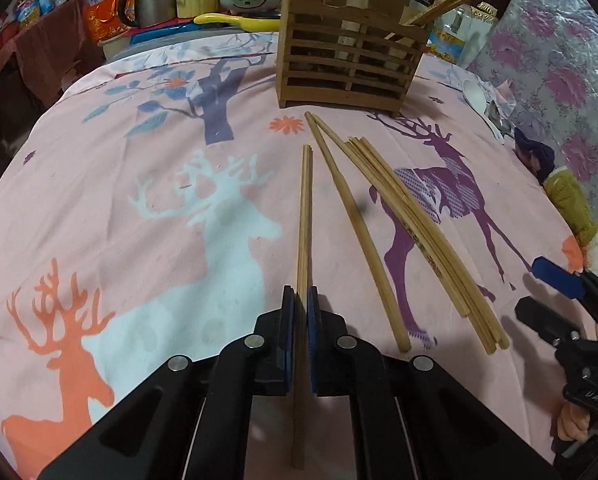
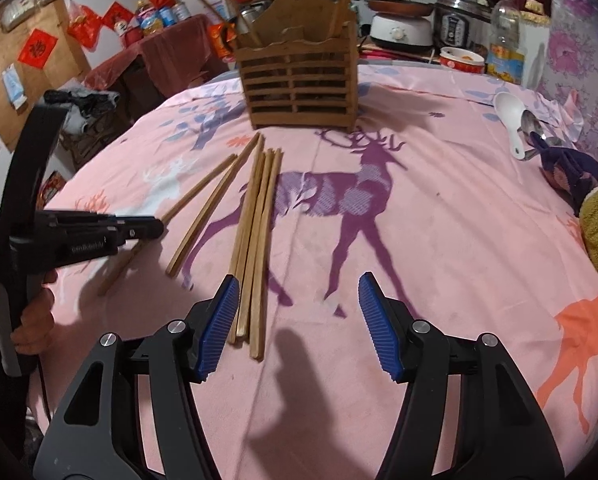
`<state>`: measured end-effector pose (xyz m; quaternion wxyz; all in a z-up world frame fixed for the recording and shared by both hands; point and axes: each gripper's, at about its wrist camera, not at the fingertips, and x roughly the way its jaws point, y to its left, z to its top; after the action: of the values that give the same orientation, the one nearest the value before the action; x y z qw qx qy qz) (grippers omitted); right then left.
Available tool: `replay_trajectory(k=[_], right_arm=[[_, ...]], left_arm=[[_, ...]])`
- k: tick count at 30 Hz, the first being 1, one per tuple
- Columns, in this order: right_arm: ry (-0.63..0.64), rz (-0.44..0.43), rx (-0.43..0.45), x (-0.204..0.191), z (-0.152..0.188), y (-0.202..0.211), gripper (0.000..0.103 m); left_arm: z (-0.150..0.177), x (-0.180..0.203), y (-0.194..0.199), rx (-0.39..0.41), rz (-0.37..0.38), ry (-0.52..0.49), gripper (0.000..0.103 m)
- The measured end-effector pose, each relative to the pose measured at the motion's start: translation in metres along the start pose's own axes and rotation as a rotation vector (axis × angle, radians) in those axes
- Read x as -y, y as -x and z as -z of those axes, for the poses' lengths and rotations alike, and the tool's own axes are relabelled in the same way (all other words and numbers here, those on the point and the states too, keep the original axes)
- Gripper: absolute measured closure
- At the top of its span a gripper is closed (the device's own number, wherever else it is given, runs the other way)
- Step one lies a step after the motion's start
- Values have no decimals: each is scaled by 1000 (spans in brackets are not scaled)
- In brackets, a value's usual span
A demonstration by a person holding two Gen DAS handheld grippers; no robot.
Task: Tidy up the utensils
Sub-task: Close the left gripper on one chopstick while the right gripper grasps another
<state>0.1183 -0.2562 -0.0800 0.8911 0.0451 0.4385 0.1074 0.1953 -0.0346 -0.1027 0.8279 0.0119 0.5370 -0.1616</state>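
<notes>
Chopsticks pair (image 1: 304, 240) pinched between the blue pads of the left claw (image 1: 301, 312), running forward from the jaws toward the wooden holder, tips lying on or just above the pink deer-print cloth (image 1: 119, 200) that covers the surface. Right claw (image 2: 297, 320) standing open, nothing between its pads, poised over the near ends of a loose bundle of chopsticks (image 2: 255, 248) just inside its left pad. Between the two claws, one more pair (image 2: 209, 216) lying apart on the cloth. Beyond all of these, straight ahead of both claws, the slatted wooden utensil holder (image 1: 349, 60), upright, already carrying a few sticks in its right compartment. Far to the right of the right claw, a white spoon (image 2: 509, 120) and a metal spoon (image 2: 533, 126) near the cloth's edge.

Likely troubles: grip taken near one end of the pair, so the long free length could swing or scissor apart on lifting, and one stick could slip from the pads. Tips could also catch on a slat or the rim of the holder and tip the light rack over. Closing the right claw here could gather only part of the bundle and scatter the rest.

Writing: red paper squares on the far wall (image 2: 37, 48) bearing a Chinese character, too small to read surely; labels on bottles and cooker illegible.
</notes>
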Motion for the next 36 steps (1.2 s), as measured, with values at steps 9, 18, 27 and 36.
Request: replay_trajectory(k=[9,18,27,36], right_arm=[[-3,3,-10,1,2,-1,42],[-35,-5,11,6,5,6,42],[28,8,-31,-5,14,-1,64],[130,18,-52,-21,29,2,75]], left_arm=[[35,-10,25,15,30,20,62],[66,7,37,71,-46,-60,98],[15,12,5,14,-115,-60,98],[18,8,7,31,-100,-48,97]])
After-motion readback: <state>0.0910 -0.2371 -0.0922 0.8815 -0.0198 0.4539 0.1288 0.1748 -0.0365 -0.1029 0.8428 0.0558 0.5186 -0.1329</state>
